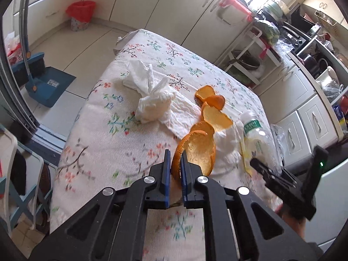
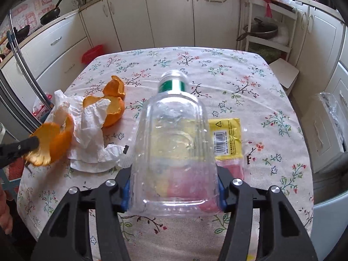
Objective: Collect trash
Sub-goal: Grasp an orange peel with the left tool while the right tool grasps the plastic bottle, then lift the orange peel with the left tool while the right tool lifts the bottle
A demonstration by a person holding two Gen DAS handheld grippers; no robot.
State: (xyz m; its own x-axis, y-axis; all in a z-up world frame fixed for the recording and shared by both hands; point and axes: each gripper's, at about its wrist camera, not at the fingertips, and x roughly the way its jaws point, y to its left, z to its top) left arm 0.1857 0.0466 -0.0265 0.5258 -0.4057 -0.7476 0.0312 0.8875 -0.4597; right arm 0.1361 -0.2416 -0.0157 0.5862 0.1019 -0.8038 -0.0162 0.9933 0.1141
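Left wrist view: fisheye, set just behind the left claw [image 1: 175,163], which fills the lower centre of the frame. Looks steeply down and forward across the worktop [image 1: 104,143] toward the cabinets [image 1: 152,4] at upper frame; floor and red bin [image 1: 80,14] at upper left. Very near the cloth.

Right wrist view: fisheye behind the right claw [image 2: 174,192], lower centre, tilted down, facing the far cabinet run.

Shared ground: the same worktop, the orange peels [image 1: 212,106], the tissue [image 1: 152,100] and the clear bottle [image 1: 254,134]. Each view catches the other claw: right claw [image 1: 282,178] at lower right, left claw at left edge.
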